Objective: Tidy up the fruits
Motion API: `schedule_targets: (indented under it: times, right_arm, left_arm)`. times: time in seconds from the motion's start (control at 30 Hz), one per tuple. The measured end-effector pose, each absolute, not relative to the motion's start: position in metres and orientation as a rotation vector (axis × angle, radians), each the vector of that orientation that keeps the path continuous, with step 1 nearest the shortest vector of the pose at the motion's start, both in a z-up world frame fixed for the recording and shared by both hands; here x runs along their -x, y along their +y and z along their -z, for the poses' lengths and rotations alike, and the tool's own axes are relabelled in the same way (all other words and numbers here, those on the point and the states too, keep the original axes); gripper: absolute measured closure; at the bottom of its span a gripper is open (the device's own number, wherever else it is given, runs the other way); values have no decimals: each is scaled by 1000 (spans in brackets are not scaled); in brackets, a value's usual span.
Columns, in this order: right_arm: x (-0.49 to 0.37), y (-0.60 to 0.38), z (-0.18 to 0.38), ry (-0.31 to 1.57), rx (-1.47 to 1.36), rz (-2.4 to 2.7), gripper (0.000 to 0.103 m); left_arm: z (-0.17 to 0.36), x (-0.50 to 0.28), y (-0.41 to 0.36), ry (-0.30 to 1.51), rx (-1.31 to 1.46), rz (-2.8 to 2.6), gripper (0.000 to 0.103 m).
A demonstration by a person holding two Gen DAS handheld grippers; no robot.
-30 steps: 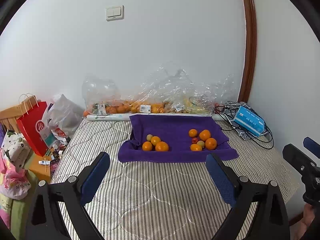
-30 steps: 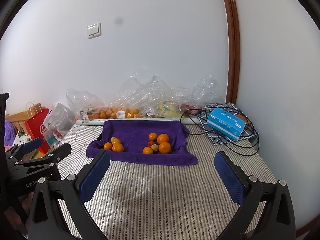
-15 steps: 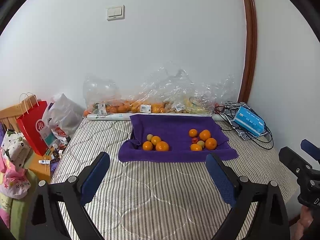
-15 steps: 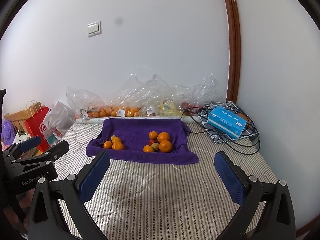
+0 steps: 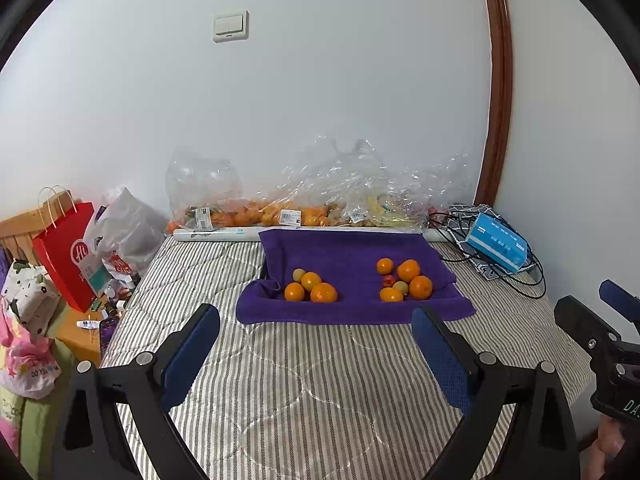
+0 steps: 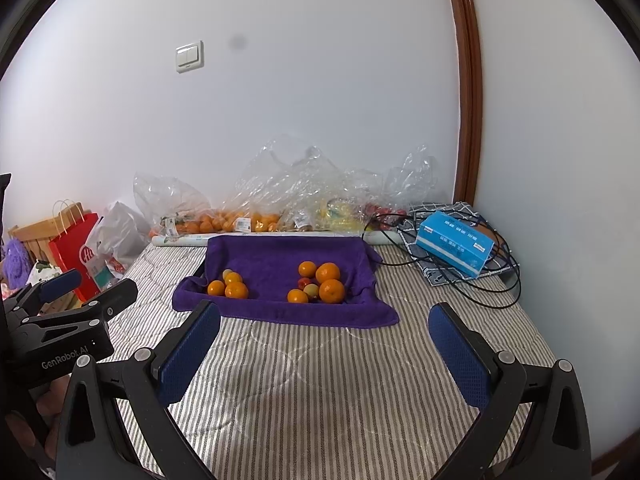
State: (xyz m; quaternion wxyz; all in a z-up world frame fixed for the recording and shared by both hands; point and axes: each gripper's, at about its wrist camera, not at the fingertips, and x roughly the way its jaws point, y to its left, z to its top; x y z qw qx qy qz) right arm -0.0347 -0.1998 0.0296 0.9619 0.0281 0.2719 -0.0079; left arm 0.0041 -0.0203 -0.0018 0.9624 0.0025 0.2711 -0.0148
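Both hand-held grippers held spread, empty: left [image 5: 316, 354], right [image 6: 324, 350]. Fruits [image 5: 402, 280] lie ahead on towel [image 5: 352, 258], bed's far end; neither gripper judged clearly nearer.

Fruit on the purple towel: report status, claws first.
Left claw open, empty, short of the purple towel. Right claw open, empty. Two fruit clusters on the towel, left group, right group, untouched. Striped mattress between, nothing blocking.
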Motion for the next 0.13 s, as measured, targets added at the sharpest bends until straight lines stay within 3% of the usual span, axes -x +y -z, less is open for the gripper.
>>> schedule_targets:
  times: [0.13]
  right_arm:
    - [34, -199, -29, 549, -54, 12, 1]
  left_arm:
    - [1, -4, -20, 550, -3, 26, 6]
